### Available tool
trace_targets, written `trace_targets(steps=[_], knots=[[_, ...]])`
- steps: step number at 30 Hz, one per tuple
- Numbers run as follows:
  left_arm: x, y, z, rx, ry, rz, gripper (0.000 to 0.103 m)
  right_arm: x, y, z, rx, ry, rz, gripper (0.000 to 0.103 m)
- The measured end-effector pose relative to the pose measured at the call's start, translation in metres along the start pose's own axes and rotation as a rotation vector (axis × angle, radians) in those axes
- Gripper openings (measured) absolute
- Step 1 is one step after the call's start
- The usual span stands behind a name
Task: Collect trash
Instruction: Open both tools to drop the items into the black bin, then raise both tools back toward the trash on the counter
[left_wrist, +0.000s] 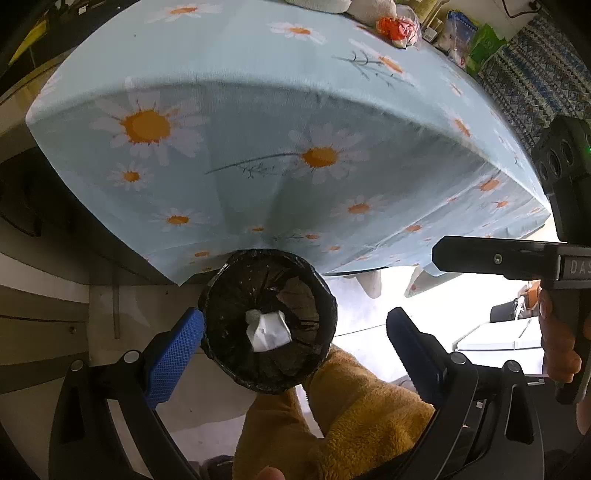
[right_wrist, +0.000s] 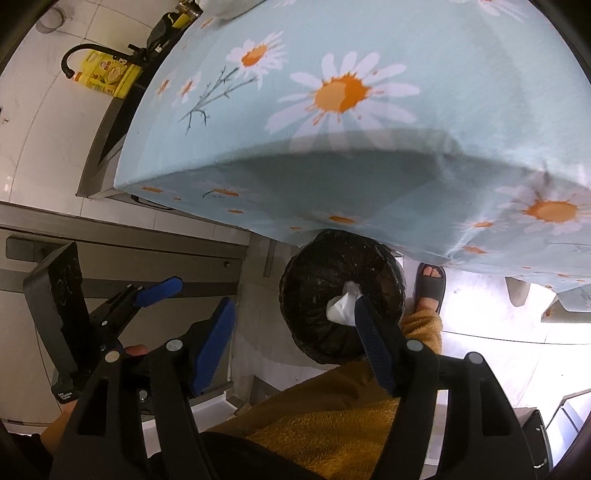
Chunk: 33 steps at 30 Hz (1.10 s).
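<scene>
Crumpled white tissue (left_wrist: 267, 329) is lying inside the black-lined trash bin (left_wrist: 236, 369), which is standing on the floor just under the hanging edge of the daisy tablecloth (left_wrist: 258, 110). Left gripper (left_wrist: 295, 343) is hovering over the bin, jaws standing wide apart, nothing between the pads. Right gripper (right_wrist: 295, 339) is also hanging above the bin, jaws apart, not gripping; in its own view its one finger is overlapping the tissue, and whether it is touching I cannot tell.

Risks, as a judgement: the left gripper's blue pad (left_wrist: 173, 358) is sitting right at the bin rim, so any drop or sideways shift could be nudging or tipping the light bin. The cloth hem is draping against the bin's far rim and could be snagging a finger. The person's leg in fuzzy yellow fabric (left_wrist: 351, 413) and a sandalled foot (right_wrist: 430, 286) are crowding the near side of the bin.

Open room: floor (right_wrist: 480, 354) beside the foot, away from the bin. More litter, an orange-pink wad (left_wrist: 397, 27), is waiting on the tabletop well beyond the bin.
</scene>
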<state>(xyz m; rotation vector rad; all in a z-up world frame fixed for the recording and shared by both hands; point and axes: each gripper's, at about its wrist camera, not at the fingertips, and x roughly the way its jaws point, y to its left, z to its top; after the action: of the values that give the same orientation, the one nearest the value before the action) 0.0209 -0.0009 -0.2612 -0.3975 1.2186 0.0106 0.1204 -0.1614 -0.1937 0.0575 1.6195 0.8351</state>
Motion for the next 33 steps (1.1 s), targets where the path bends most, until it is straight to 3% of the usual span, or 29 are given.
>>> trace_targets(steps=[16,27,33], knots=[[-0.052,-0.013,0.016,0.028,-0.092,-0.028,0.096,-0.051,0.01,-0.003,-0.028,-0.109,-0.019,0.067],[-0.102,-0.033,0.053,0.077,-0.209,-0.031,0.096,-0.102,0.018,0.011,-0.043,-0.229,-0.032,0.067],[-0.114,-0.04,0.081,0.073,-0.229,-0.065,0.096,-0.122,0.012,0.029,-0.036,-0.279,-0.036,0.067]])
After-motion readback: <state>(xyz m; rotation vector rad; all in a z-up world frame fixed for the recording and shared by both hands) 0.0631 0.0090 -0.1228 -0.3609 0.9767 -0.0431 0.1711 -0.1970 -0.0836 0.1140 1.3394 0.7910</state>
